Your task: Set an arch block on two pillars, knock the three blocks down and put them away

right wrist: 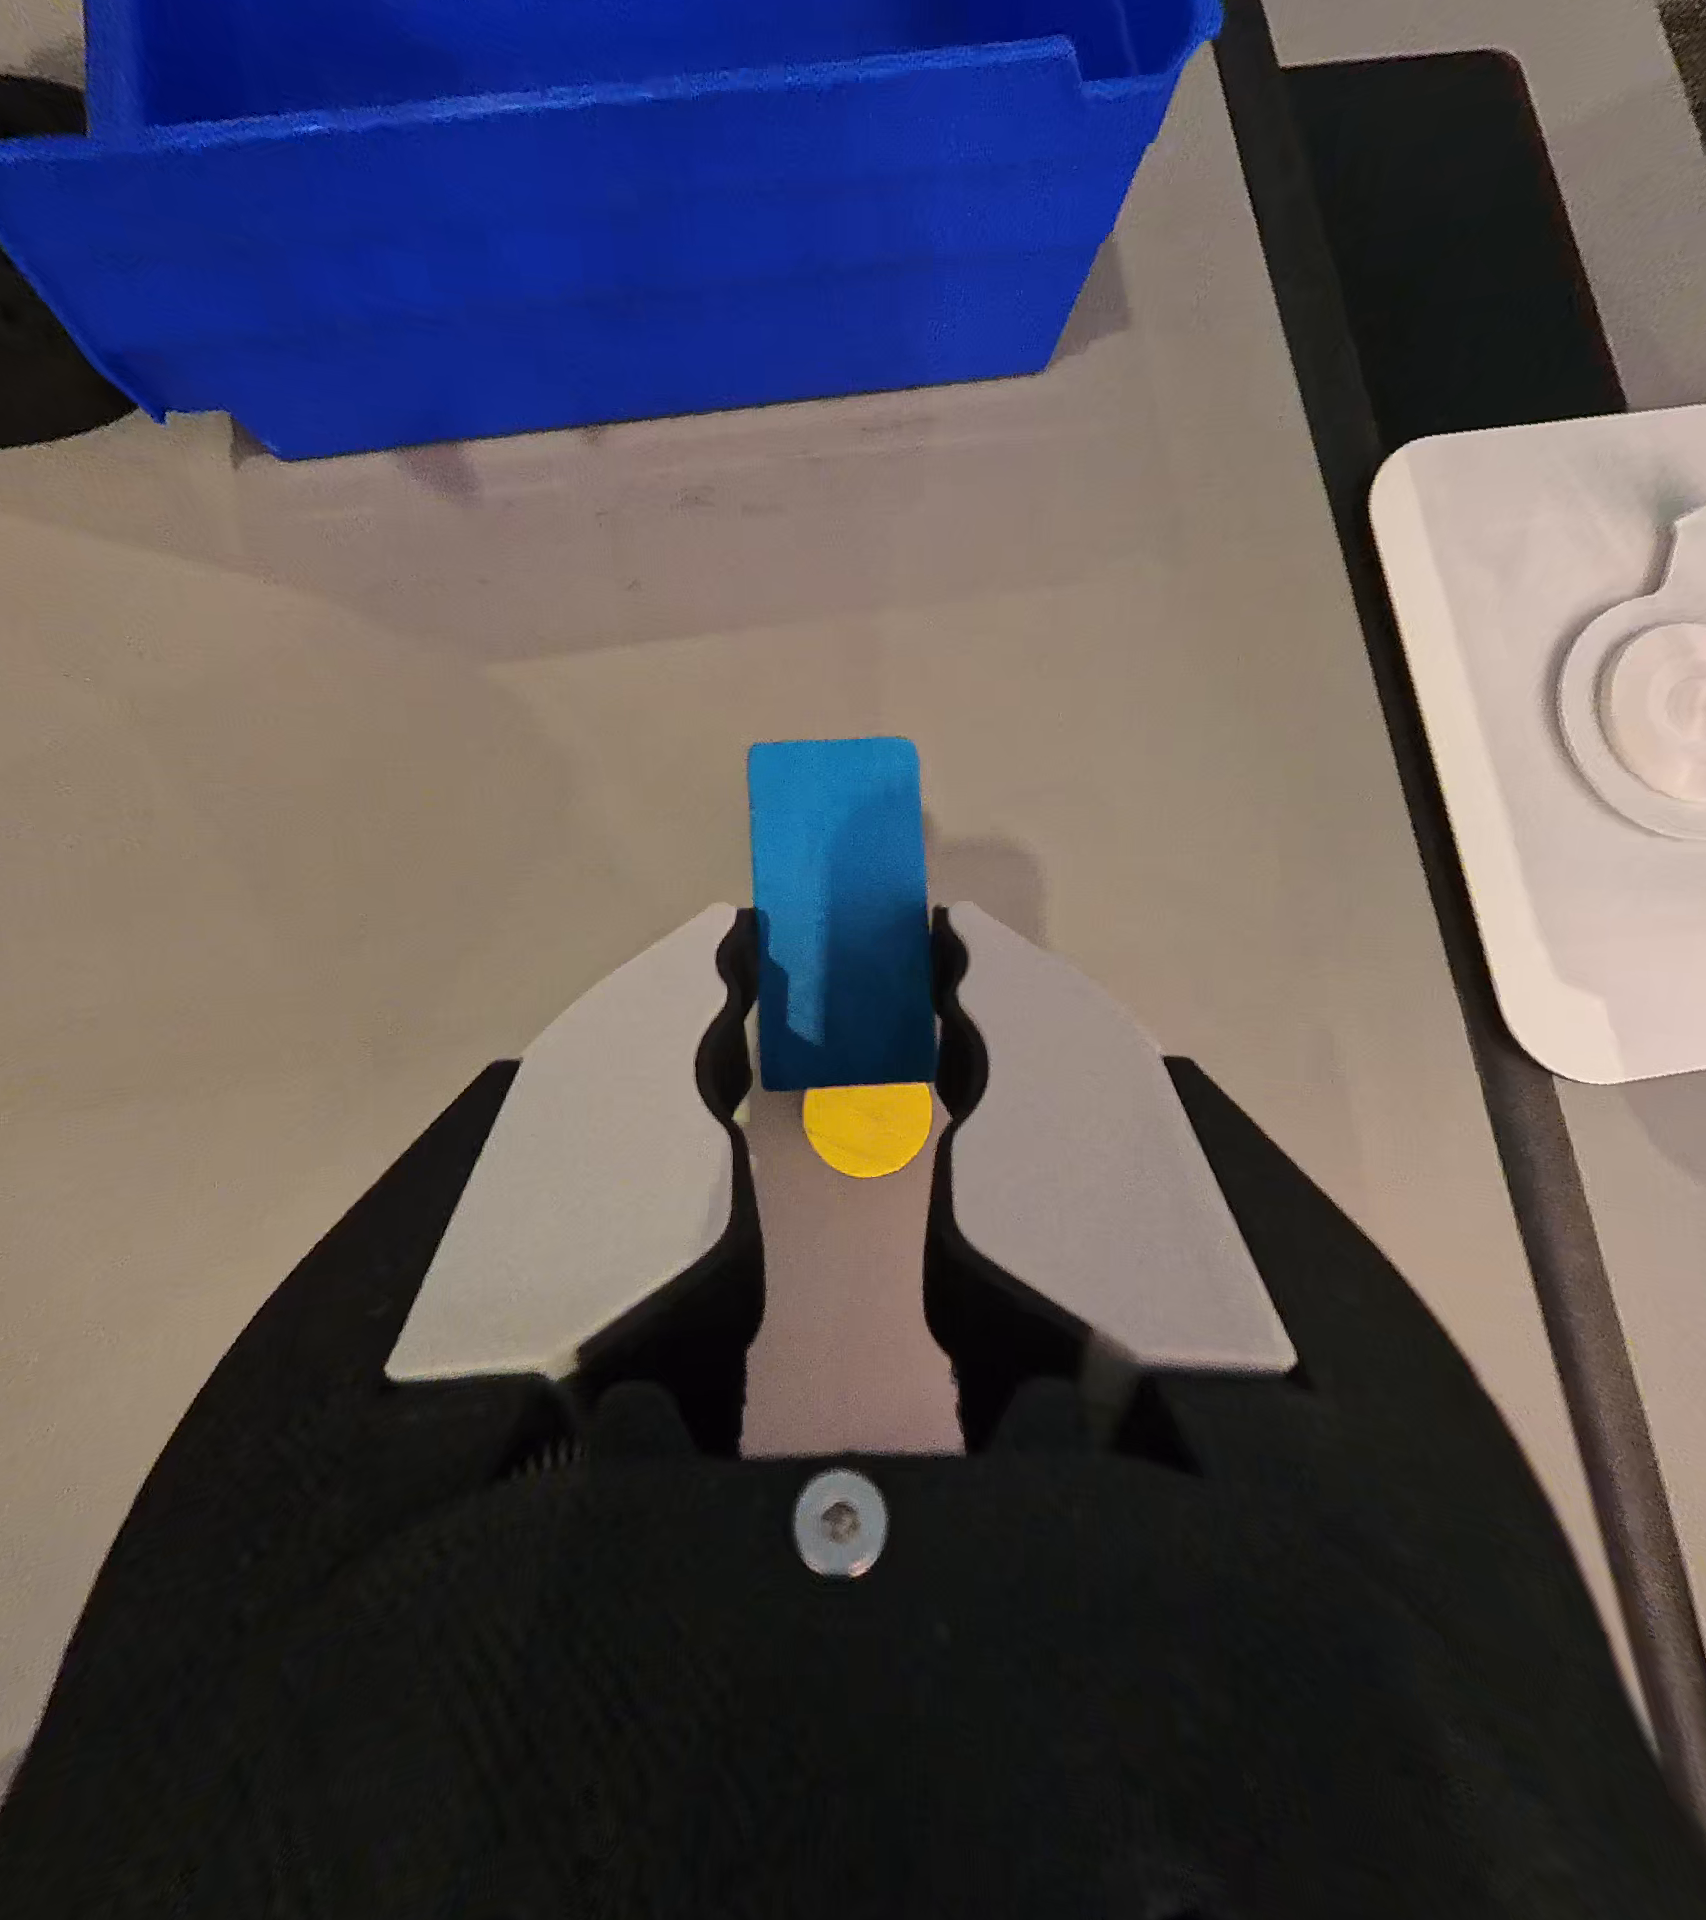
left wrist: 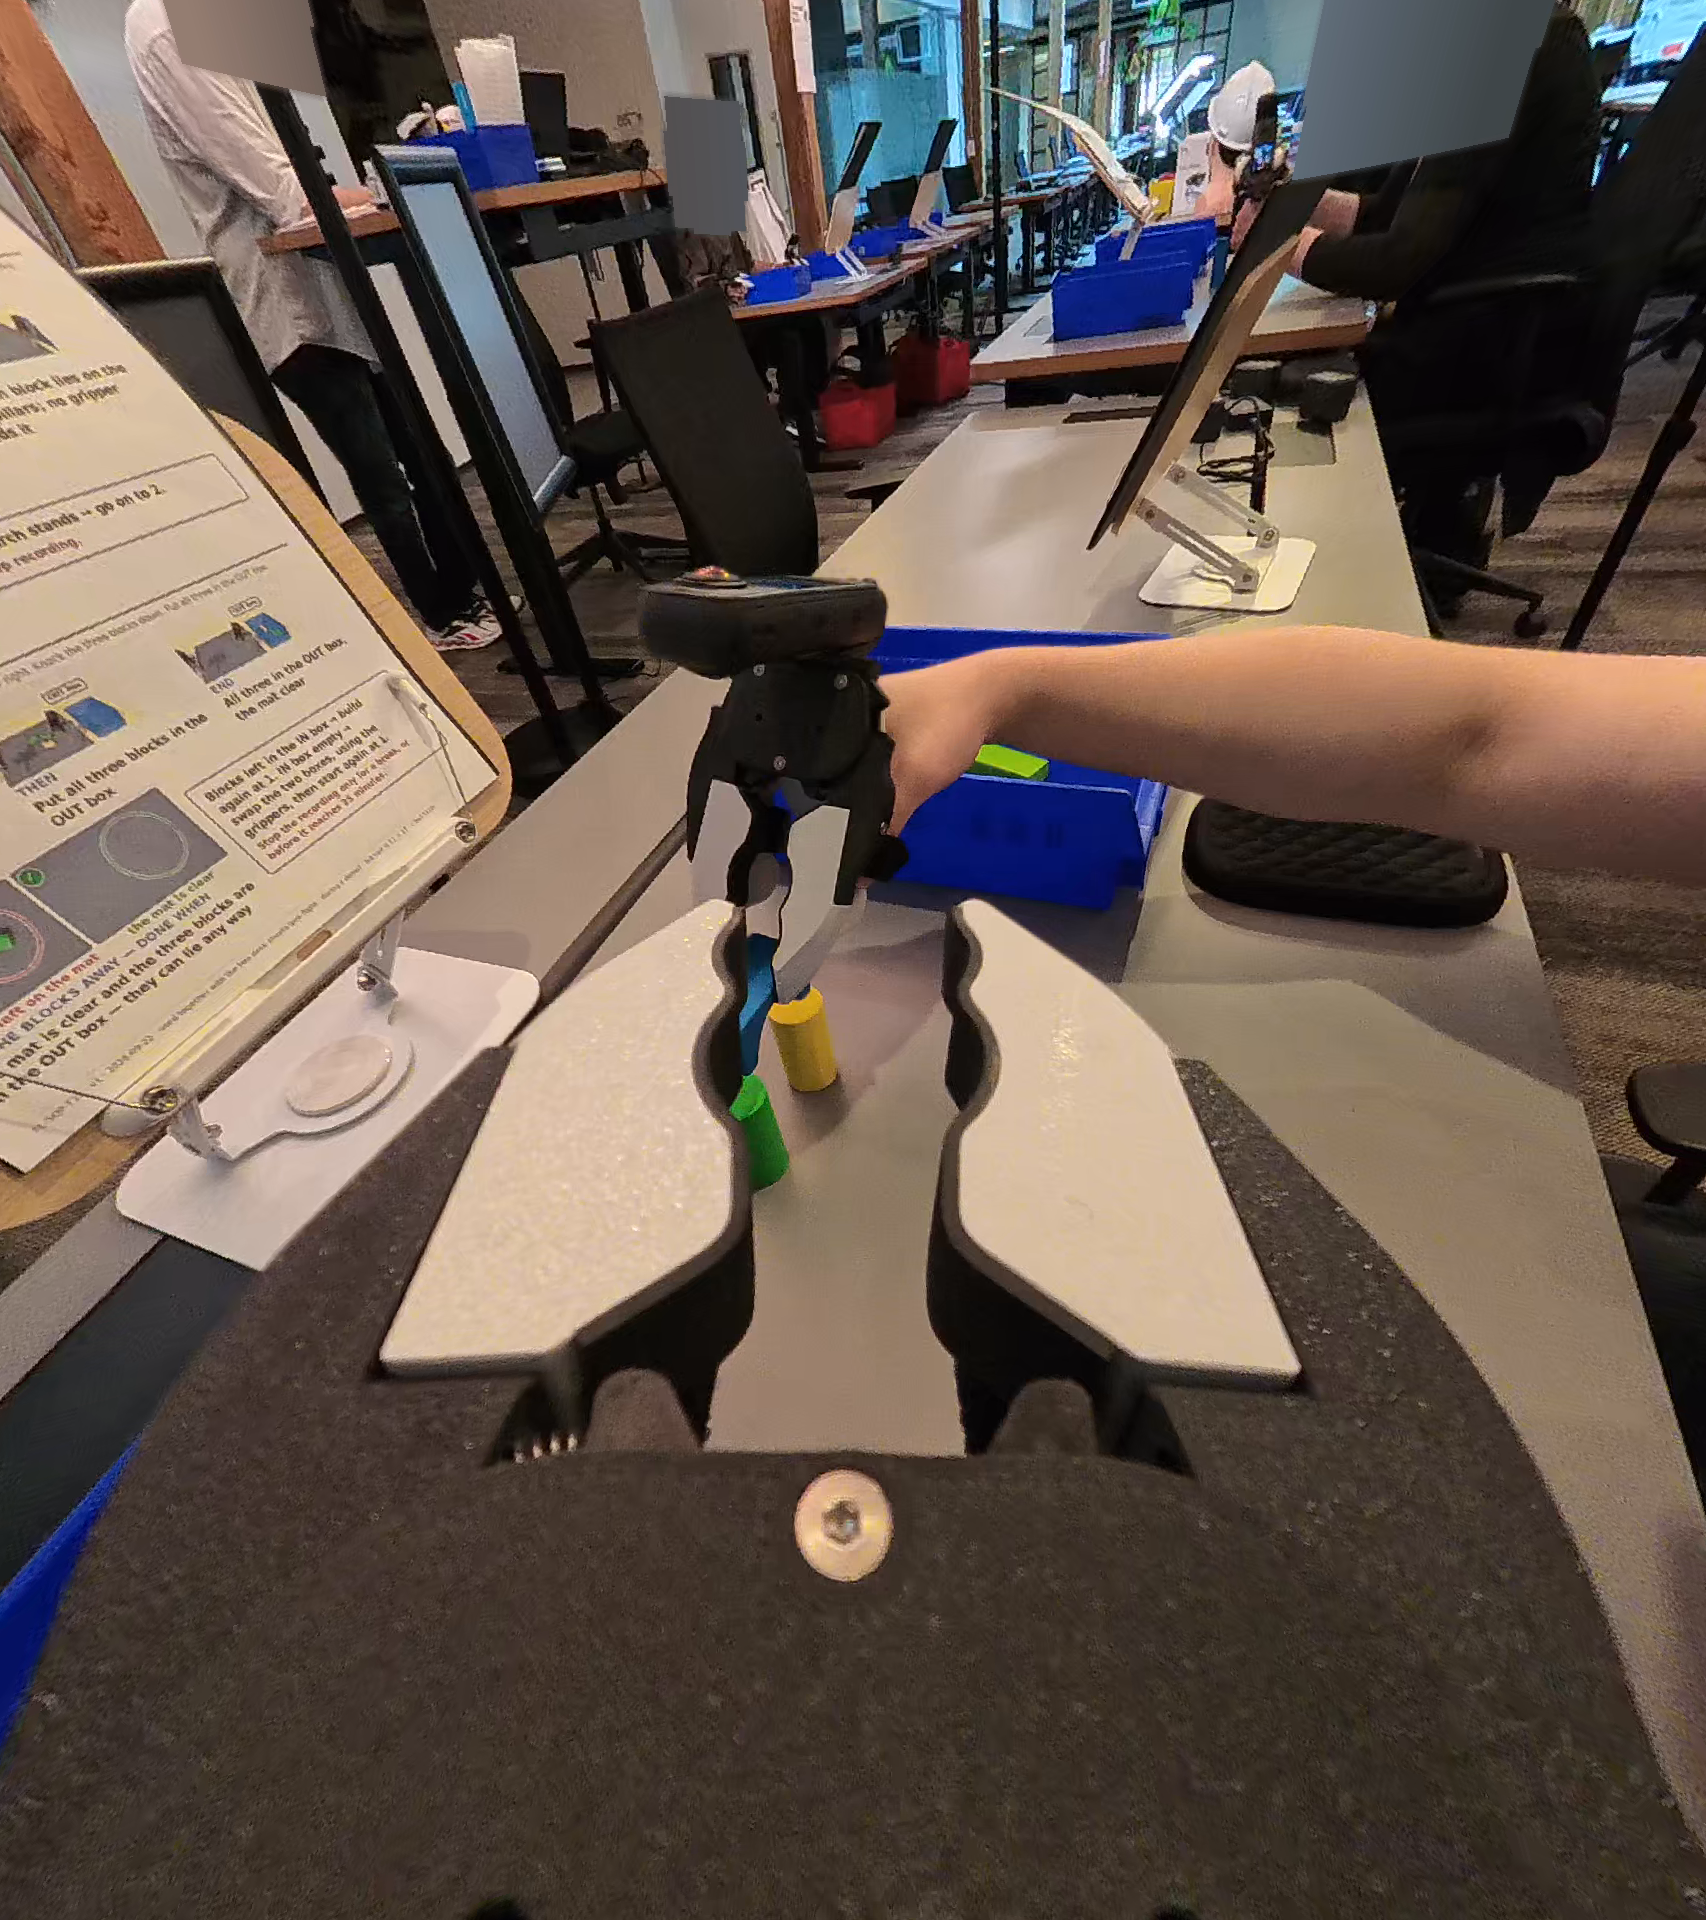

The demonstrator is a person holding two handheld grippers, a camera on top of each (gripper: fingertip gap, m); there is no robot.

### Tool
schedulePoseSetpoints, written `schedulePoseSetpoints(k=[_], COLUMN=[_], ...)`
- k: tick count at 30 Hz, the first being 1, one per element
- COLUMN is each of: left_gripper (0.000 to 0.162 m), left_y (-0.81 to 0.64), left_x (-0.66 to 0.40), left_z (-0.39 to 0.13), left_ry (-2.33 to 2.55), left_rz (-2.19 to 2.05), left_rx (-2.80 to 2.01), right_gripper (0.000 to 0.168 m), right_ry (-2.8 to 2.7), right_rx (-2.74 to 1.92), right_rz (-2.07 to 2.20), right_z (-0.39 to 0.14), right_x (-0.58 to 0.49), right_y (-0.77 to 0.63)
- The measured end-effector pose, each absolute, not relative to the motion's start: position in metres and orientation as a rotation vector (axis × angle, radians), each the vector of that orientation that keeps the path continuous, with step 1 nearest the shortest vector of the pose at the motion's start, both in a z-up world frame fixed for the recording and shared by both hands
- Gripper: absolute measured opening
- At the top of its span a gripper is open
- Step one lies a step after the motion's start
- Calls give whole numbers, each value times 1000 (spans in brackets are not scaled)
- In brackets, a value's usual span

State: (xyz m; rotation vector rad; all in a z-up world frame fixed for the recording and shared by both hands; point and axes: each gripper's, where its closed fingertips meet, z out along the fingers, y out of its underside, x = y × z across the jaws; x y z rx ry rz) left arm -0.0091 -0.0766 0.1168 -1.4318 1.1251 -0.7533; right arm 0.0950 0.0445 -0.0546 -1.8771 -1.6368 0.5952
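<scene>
Our right tongs (right wrist: 838, 997) are clamped on the blue arch (right wrist: 838, 914), pointing straight down — its long axis runs forward, out past the tips. The yellow pillar (right wrist: 867, 1132) stands directly below, its top showing just behind the arch's near end. From the left view, the green pillar (left wrist: 761, 1132) stands just beside the yellow one; the arch hangs tilted between them, not yet seated, we judge. Our left tongs (left wrist: 844, 1101) hover apart, empty, back from the pillars. A blue bin (right wrist: 568, 260) sits ahead of the right tongs, a white stand base (right wrist: 1597, 748) off to one side — neither in the way.
</scene>
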Motion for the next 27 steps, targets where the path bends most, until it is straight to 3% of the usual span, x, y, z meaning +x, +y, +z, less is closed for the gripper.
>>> schedulePoseSetpoints(k=[25,27], left_gripper=[40,41], left_y=[-73,-72], left_x=[2,1], left_z=[93,92], left_ry=[1189,1186], left_rz=[-767,-767], left_rx=[-1543,-1550], right_gripper=[34,40], right_ry=[-1649,-1645], right_rx=[-1905,-1897], right_rz=[631,621], right_z=[-79,-78], right_x=[100,100], right_y=[50,51])
